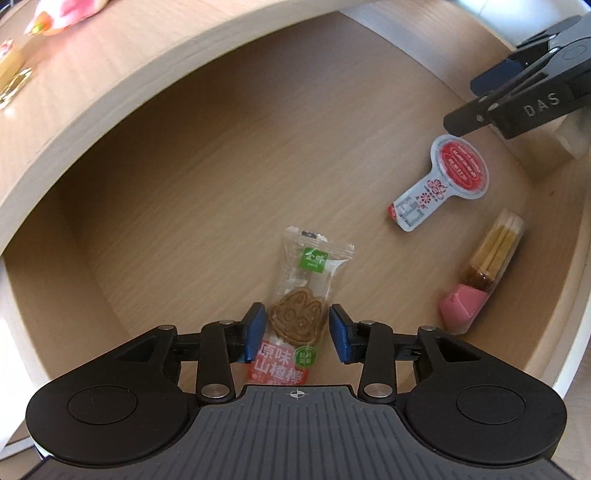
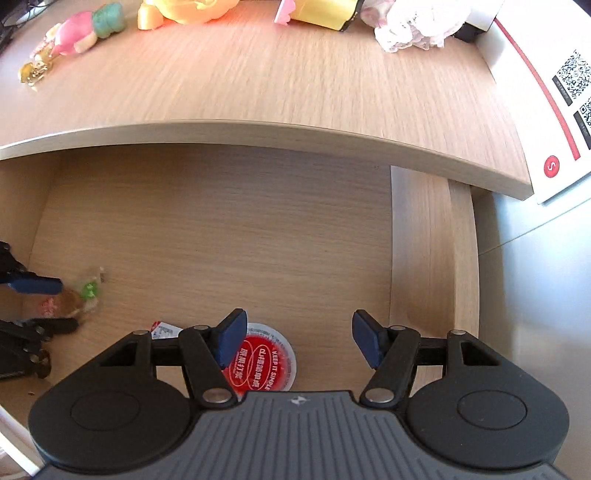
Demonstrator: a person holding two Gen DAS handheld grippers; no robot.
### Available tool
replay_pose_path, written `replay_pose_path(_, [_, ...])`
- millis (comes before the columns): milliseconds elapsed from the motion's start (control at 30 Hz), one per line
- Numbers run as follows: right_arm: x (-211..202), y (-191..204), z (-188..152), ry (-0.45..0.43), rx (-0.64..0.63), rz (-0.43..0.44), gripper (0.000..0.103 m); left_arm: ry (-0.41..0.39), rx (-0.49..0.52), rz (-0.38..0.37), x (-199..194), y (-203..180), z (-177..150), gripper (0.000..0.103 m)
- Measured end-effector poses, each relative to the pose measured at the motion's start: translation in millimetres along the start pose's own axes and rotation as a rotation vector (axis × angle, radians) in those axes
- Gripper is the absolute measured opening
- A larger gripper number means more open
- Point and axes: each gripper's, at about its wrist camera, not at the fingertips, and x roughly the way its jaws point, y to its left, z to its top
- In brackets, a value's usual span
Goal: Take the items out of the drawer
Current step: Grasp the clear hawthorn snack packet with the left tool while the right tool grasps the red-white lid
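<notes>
The wooden drawer (image 1: pixel 207 158) stands pulled out under the desk edge. On its floor lies a clear snack packet (image 1: pixel 297 295) with a brown cookie and red lettering. My left gripper (image 1: pixel 297 332) points down over it, its blue pads flanking the cookie without pressing, so it is open. A key-shaped cup with a red lid (image 1: pixel 448 181) lies to the right. My right gripper (image 1: pixel 476 103) hovers just above that cup. In the right wrist view it (image 2: pixel 299 341) is open, and the red lid (image 2: pixel 269 369) sits below its left finger (image 2: pixel 229 338).
A clear pack of yellow sticks (image 1: pixel 495 254) and a pink block (image 1: pixel 461 306) lie by the drawer's right wall (image 2: pixel 428 240). On the desk top (image 2: pixel 277 81) are a pink and green toy (image 2: pixel 88 29), a yellow item (image 2: pixel 184 9), crumpled white material (image 2: pixel 413 26) and a white box (image 2: pixel 554 122).
</notes>
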Motion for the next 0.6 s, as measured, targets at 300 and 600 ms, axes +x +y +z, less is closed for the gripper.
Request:
replay_pose_path(300, [12.2,24.9,-13.8,0.111,-0.156,0.052,0.064,0.011,-0.002,0.006,-2.5,10.8,-8.9,0.049])
replay_pose_path(600, [12.8,39.9,-7.4,0.011,-0.24,-0.128,0.064,-0.008,-0.112,-0.037,-13.1,35.4,-22.6,0.049])
